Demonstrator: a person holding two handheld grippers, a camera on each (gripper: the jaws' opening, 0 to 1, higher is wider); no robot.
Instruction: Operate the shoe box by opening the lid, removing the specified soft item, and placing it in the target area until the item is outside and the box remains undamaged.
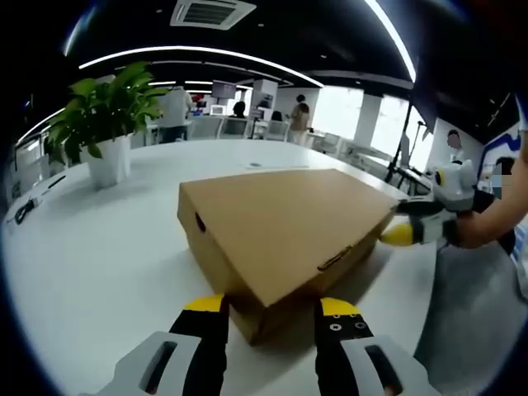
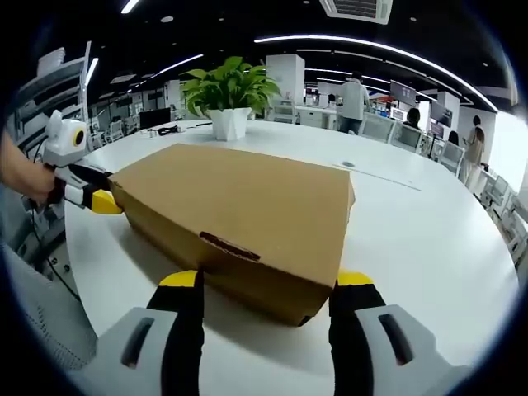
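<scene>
A brown cardboard shoe box [image 1: 272,223] lies on the white table [image 1: 99,256] with its lid shut. In the left gripper view my left gripper [image 1: 272,307] is open, its yellow-tipped jaws standing either side of the box's near corner. My right gripper [image 1: 406,233] comes in from the right and touches the box's far corner. In the right gripper view the shoe box [image 2: 239,202] fills the middle, and my right gripper [image 2: 266,280] is open with the box's near end between its jaws. My left gripper [image 2: 101,201] sits at the box's left corner.
A potted plant [image 1: 103,124] in a white pot stands on the table beyond the box, and the plant [image 2: 229,95] is also in the right gripper view. The table edge [image 2: 78,264] runs close by the person. Desks and people are far behind.
</scene>
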